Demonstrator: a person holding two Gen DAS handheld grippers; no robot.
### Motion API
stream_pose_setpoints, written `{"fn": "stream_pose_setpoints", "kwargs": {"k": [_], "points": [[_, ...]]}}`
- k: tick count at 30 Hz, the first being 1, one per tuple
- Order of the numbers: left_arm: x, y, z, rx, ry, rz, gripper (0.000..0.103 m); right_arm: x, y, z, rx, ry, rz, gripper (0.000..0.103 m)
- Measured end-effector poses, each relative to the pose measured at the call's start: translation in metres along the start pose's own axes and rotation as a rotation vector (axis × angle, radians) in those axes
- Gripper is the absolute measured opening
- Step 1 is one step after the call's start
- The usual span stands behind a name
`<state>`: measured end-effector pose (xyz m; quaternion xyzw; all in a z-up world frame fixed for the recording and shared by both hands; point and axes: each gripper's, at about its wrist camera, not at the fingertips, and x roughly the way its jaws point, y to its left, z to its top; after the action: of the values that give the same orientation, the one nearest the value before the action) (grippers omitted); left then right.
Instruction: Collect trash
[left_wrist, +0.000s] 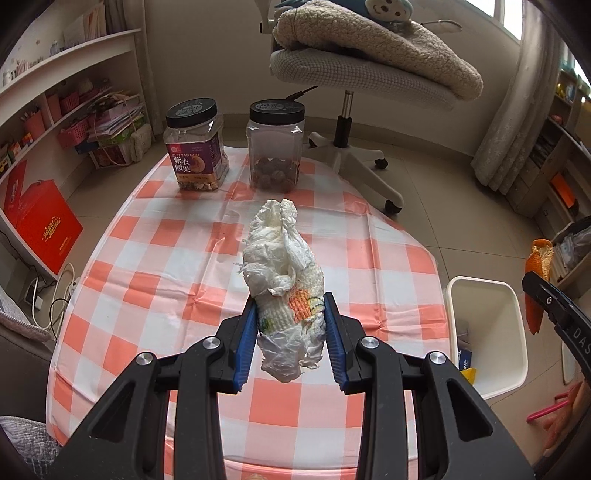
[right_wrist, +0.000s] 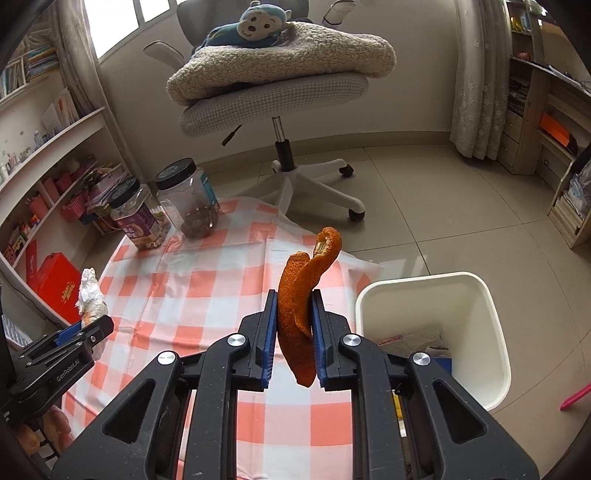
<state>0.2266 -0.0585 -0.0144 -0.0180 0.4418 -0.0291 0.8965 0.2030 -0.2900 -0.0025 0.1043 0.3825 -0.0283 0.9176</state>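
Note:
My left gripper (left_wrist: 291, 306) is shut on a crumpled white tissue wad (left_wrist: 282, 258) with an orange stain, held above the checked tablecloth (left_wrist: 155, 295). My right gripper (right_wrist: 294, 299) is shut on a curled strip of orange peel (right_wrist: 303, 280), which sticks up past the blue pads. The same peel (left_wrist: 539, 266) shows at the right edge of the left wrist view. In the right wrist view the tissue wad (right_wrist: 90, 293) and the left gripper (right_wrist: 86, 326) appear at the far left. A white trash bin (right_wrist: 436, 295) stands on the floor to the right of the table, with some wrappers inside.
Two black-lidded clear jars (left_wrist: 195, 147) (left_wrist: 275, 144) stand at the table's far edge. A swivel chair (left_wrist: 351, 147) piled with a fleece blanket is beyond the table. Shelves and a red box (left_wrist: 44, 229) line the left wall. The bin (left_wrist: 487, 325) is right of the table.

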Motion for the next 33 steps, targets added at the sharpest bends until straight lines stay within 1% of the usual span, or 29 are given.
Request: {"fn": "stream_pose_setpoints", "kwargs": {"k": [3,5,6,8,9,10,11,12,13,14,17,21,23,24,25,26,27,28,30,31,32,33], "points": [[0.001,-0.022,0.000,0.017,0.000,-0.019,0.034,-0.001,-0.031,0.001,0.046,0.001,-0.046,0.017],[0.001,-0.038,0.000,0.031,0.002,-0.037,0.034,-0.002,-0.050,0.002,0.070,0.014,-0.070,0.022],[0.001,-0.047,0.000,0.038,0.002,-0.046,0.034,-0.004,-0.060,0.002,0.083,0.011,-0.088,0.027],[0.001,-0.065,0.000,0.061,-0.001,-0.066,0.034,-0.012,-0.079,0.001,0.102,-0.009,-0.134,0.054],[0.000,-0.075,0.000,0.074,-0.003,-0.077,0.034,-0.017,-0.086,0.001,0.104,-0.017,-0.154,0.058],[0.000,-0.086,0.000,0.088,-0.005,-0.090,0.034,-0.020,-0.095,0.001,0.107,-0.026,-0.172,0.065],[-0.001,-0.097,-0.001,0.102,-0.008,-0.104,0.034,-0.025,-0.102,0.001,0.113,-0.036,-0.190,0.074],[-0.002,-0.108,-0.002,0.115,-0.010,-0.117,0.034,-0.031,-0.110,0.001,0.118,-0.047,-0.209,0.079],[-0.002,-0.119,-0.004,0.130,-0.009,-0.131,0.034,-0.037,-0.117,0.001,0.124,-0.060,-0.228,0.087],[-0.002,-0.130,-0.006,0.146,-0.007,-0.144,0.034,-0.043,-0.124,0.000,0.132,-0.071,-0.245,0.092],[0.004,-0.162,-0.014,0.189,0.013,-0.179,0.034,-0.064,-0.143,-0.002,0.158,-0.107,-0.259,0.096],[0.012,-0.200,-0.017,0.224,0.039,-0.220,0.035,-0.092,-0.166,-0.008,0.210,-0.155,-0.300,0.096],[0.012,-0.216,-0.013,0.227,0.040,-0.265,0.036,-0.104,-0.180,-0.010,0.279,-0.184,-0.322,0.096],[0.012,-0.225,-0.012,0.233,0.041,-0.292,0.036,-0.111,-0.187,-0.010,0.318,-0.200,-0.320,0.096],[0.011,-0.233,-0.011,0.241,0.045,-0.316,0.038,-0.117,-0.193,-0.011,0.353,-0.217,-0.313,0.096],[0.011,-0.240,-0.010,0.249,0.052,-0.335,0.048,-0.122,-0.199,-0.011,0.378,-0.235,-0.307,0.096],[0.011,-0.246,-0.009,0.259,0.058,-0.352,0.052,-0.127,-0.202,-0.012,0.396,-0.254,-0.304,0.096],[0.008,-0.250,-0.009,0.268,0.058,-0.361,0.060,-0.131,-0.205,-0.012,0.409,-0.271,-0.304,0.096],[-0.001,-0.255,-0.009,0.291,0.034,-0.364,0.069,-0.137,-0.209,-0.013,0.427,-0.297,-0.313,0.096],[-0.006,-0.255,-0.010,0.302,0.016,-0.362,0.076,-0.139,-0.209,-0.013,0.432,-0.307,-0.313,0.096],[-0.011,-0.252,-0.012,0.311,0.000,-0.357,0.082,-0.140,-0.209,-0.014,0.434,-0.316,-0.312,0.096],[-0.015,-0.249,-0.014,0.318,-0.012,-0.352,0.084,-0.142,-0.207,-0.014,0.432,-0.323,-0.312,0.096]]}}
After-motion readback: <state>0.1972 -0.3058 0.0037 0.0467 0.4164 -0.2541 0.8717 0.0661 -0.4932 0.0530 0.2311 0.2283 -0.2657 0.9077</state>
